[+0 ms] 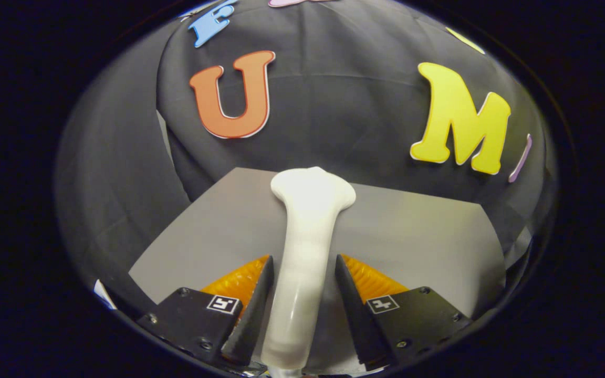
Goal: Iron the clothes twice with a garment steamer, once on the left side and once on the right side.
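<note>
**Steamer held between the fingers, no garment ahead yet**

Gripper view: the gripper [300,283] has its two fingers [252,304] closed in on the white garment steamer [305,247], one on each side of the handle. The left finger looks to touch it; on the right a thin dark sliver may separate finger and handle, so a firm pinch from both sides is likely but not certain. The steamer runs forward from between the fingers, its wide head ending just beyond them, over the grey table [418,236]. Beyond that hangs the booth's black cloth wall [344,115]. No clothing can be made out ahead of the head.

To do this step well, I judge the handle should stay centred and squarely held, so the head does not twist when it meets fabric.

No containers are visible here.
</note>
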`<state>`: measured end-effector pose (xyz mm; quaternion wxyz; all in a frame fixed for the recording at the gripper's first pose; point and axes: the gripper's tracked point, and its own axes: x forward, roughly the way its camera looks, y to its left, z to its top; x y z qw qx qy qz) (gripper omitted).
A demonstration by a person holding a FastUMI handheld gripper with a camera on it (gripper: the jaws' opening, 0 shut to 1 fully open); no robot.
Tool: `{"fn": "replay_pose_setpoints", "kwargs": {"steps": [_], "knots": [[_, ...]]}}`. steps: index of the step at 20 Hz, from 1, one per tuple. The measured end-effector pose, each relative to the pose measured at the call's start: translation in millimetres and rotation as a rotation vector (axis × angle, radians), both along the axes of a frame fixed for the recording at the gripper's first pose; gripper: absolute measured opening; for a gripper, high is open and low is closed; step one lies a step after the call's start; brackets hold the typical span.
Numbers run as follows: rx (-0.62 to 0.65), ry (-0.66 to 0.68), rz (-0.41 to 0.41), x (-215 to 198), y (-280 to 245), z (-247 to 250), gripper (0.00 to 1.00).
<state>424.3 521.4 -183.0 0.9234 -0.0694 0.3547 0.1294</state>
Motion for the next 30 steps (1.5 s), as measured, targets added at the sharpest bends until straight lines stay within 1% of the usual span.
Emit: {"fn": "replay_pose_setpoints", "kwargs": {"steps": [1, 4, 6, 9, 10, 13, 18, 20, 25, 30], "knots": [[0.006, 0.0, -0.008, 1.5, 1.2, 1.3, 0.72], [0.028, 0.004, -0.024, -1.4, 6.8, 2.6, 0.55], [0.029, -0.002, -0.018, -1.1, 8.5, 4.5, 0.44], [0.041, -0.014, 0.009, -5.2, 14.8, 10.3, 0.37], [0.047, -0.029, 0.007, -7.2, 14.1, 18.3, 0.35], [0.071, -0.081, 0.007, -17.7, 9.4, 43.3, 0.32], [0.126, -0.134, -0.023, -45.3, -7.0, 80.1, 0.3], [0.144, -0.162, -0.033, -62.3, -14.1, 95.3, 0.29], [0.183, -0.255, -0.023, -108.2, -36.3, 139.0, 0.29], [0.205, -0.389, -0.031, -162.2, -82.7, 193.5, 0.29]]}}
